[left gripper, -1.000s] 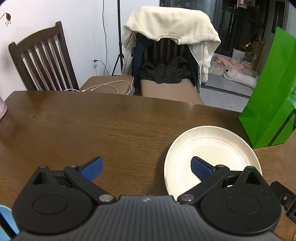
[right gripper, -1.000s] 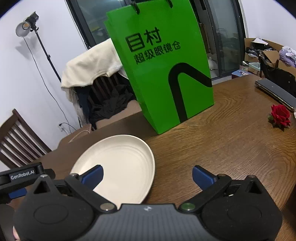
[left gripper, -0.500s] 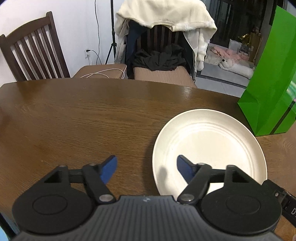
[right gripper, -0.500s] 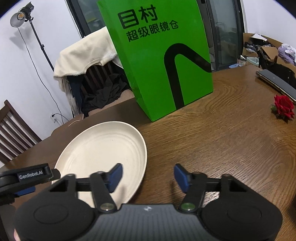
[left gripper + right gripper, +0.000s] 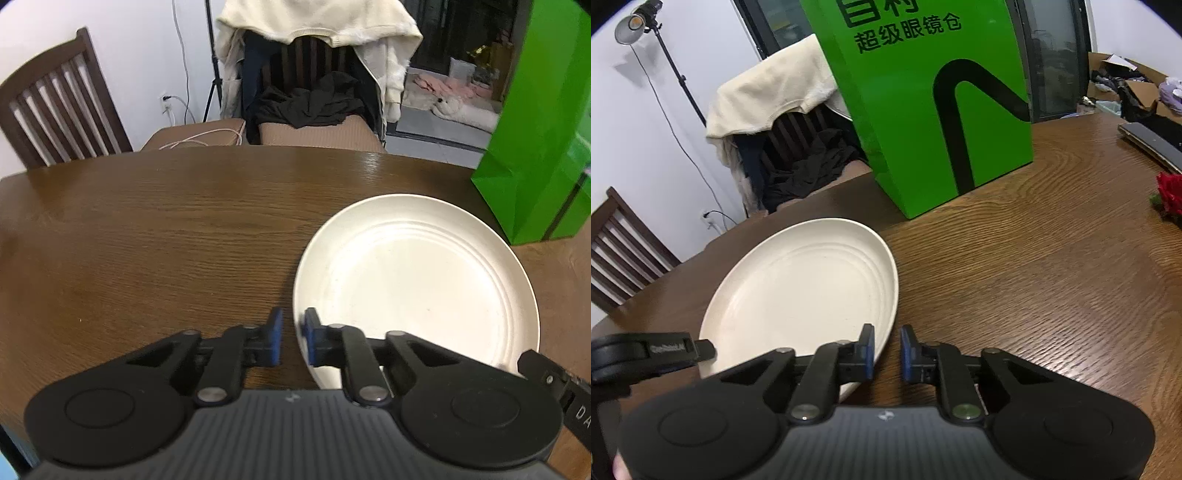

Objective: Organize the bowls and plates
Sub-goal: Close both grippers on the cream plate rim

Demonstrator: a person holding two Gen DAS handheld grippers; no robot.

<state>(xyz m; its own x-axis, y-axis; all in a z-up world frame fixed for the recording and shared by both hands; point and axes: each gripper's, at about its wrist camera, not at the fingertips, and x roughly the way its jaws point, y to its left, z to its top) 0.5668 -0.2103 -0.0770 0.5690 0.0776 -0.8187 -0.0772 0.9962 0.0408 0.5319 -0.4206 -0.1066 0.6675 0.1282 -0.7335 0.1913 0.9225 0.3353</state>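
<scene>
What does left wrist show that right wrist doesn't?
Left wrist only: cable on the slatted chair's seat, white plush toy on the floor.
Right wrist only: rose, studio lamp, the bag's lettering.
Both: plate on the table, green bag, chair draped with a cream top; each tool, left tool and right tool, closing over the plate's rim.
</scene>
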